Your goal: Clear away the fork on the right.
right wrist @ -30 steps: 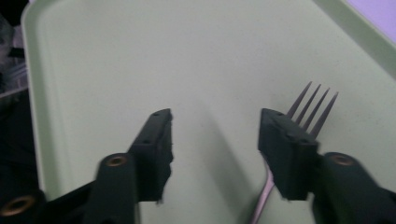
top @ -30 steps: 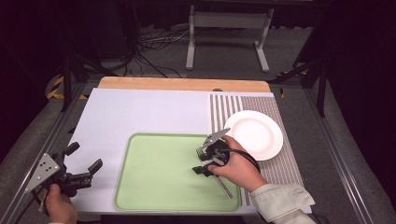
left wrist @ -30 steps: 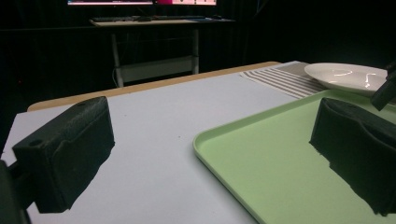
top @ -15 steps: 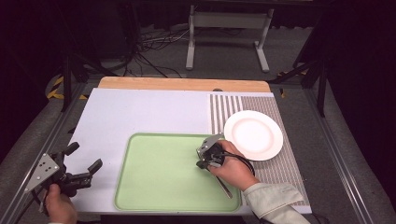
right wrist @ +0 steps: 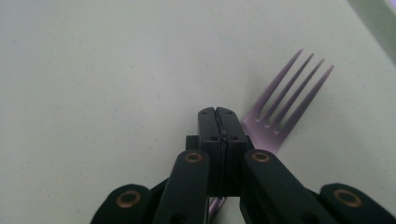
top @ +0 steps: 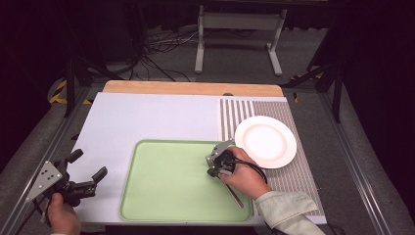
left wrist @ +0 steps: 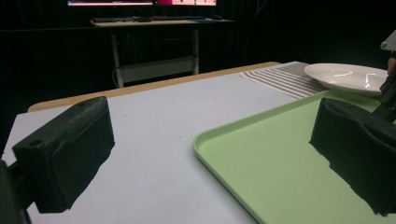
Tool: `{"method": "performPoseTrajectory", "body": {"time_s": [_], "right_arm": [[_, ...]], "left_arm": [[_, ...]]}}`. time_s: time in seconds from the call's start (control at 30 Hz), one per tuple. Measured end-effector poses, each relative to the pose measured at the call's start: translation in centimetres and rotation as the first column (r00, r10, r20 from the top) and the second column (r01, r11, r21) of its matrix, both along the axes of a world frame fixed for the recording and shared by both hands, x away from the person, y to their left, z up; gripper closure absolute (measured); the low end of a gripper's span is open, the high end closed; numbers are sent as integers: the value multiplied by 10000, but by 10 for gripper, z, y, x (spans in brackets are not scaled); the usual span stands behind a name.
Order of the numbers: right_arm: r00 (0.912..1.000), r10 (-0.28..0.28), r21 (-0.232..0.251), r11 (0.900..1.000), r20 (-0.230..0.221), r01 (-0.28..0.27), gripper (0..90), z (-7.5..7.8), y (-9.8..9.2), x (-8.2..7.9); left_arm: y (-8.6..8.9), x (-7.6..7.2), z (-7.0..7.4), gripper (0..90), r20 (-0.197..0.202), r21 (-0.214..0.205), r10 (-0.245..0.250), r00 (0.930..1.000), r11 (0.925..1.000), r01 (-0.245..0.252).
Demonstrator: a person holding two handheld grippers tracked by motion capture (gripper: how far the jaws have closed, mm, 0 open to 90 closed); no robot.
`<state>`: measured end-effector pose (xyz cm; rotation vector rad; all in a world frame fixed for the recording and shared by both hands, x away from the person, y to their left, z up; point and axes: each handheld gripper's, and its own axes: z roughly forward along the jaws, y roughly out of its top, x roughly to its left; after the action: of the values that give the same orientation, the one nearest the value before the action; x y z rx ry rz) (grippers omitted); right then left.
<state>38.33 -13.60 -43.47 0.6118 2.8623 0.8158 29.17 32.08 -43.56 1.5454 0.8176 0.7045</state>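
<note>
A metal fork lies on the green tray, its tines pointing away in the right gripper view. My right gripper points down at the tray with its jaws pressed together over the fork's neck. They have just been closing, and the fork's thin stem runs between them. From above, the right gripper is over the tray's right part, and the fork's handle trails out past the hand. My left gripper stands open with nothing in it, off the tray's left edge near the table's front corner.
A white plate rests on a striped mat to the right of the tray. A pale blue mat covers the table behind and left of the tray. A metal rail runs along the left side.
The right gripper's jaws, apart one second ago, have closed on the fork. The hand shifted only slightly. The left gripper has kept still.
</note>
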Motion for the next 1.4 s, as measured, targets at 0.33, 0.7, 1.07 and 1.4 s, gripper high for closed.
{"method": "performPoseTrajectory", "body": {"time_s": [0.33, 0.7, 1.07, 1.4], "right_arm": [[9993, -375, -51, 9993, 40, 375, 900, 1, -10, 5], [9954, -956, 81, 9954, 60, 956, 900, 1, -25, 10], [9881, -1536, 57, 9881, 90, 1536, 900, 1, -40, 12], [9781, -2077, 117, 9782, 140, 2075, 900, 1, -50, 12]], "left_arm": [[0, 0, 0, 3, -20, 4, -9, 10000, 10000, 9], [0, 0, 0, 3, -29, 10, -14, 10000, 10000, 14], [-1, 0, 0, 3, -10, 15, -2, 10000, 10000, 2], [-2, 2, 0, 3, -36, 42, -42, 10000, 10000, 42]]}}
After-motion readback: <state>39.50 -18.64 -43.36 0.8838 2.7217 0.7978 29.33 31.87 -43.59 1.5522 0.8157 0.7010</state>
